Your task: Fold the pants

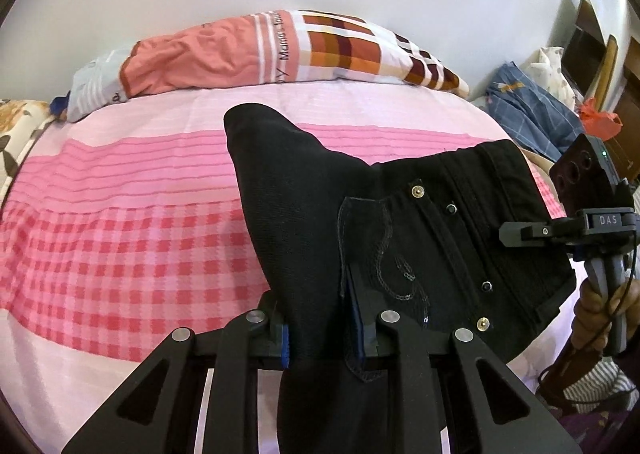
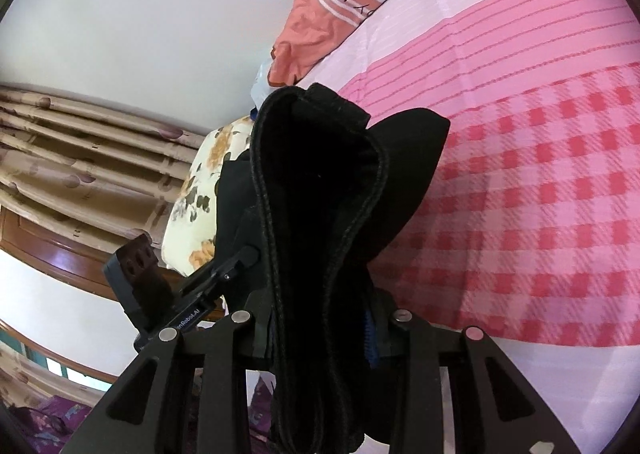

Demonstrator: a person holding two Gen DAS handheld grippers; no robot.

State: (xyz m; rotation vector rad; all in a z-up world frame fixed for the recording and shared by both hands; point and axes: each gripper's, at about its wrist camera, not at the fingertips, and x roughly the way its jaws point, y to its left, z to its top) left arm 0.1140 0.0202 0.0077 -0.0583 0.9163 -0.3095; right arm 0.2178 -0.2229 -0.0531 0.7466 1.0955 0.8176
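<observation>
Black pants (image 1: pixel 304 190) hang in the air above the bed, held up by both grippers. Their waistband with metal studs (image 1: pixel 452 210) stretches to the right in the left wrist view. My left gripper (image 1: pixel 324 334) is shut on a bunched part of the cloth by a stitched pocket. The right gripper (image 1: pixel 510 232), held by a hand (image 1: pixel 600 302), pinches the waistband's right end. In the right wrist view a thick fold of the pants (image 2: pixel 320 174) rises between the right gripper (image 2: pixel 320 334) fingers, which are shut on it. The left gripper (image 2: pixel 244 256) bites the cloth from the left.
A pink striped and checked bedsheet (image 1: pixel 120 238) lies under the pants. A pillow (image 1: pixel 280 50) in orange and plaid rests along the white wall. Blue cloth (image 1: pixel 528 110) and an orange bag (image 1: pixel 600 120) are piled at right. A floral pillow (image 2: pixel 200 194) and curtains (image 2: pixel 80 158) stand left.
</observation>
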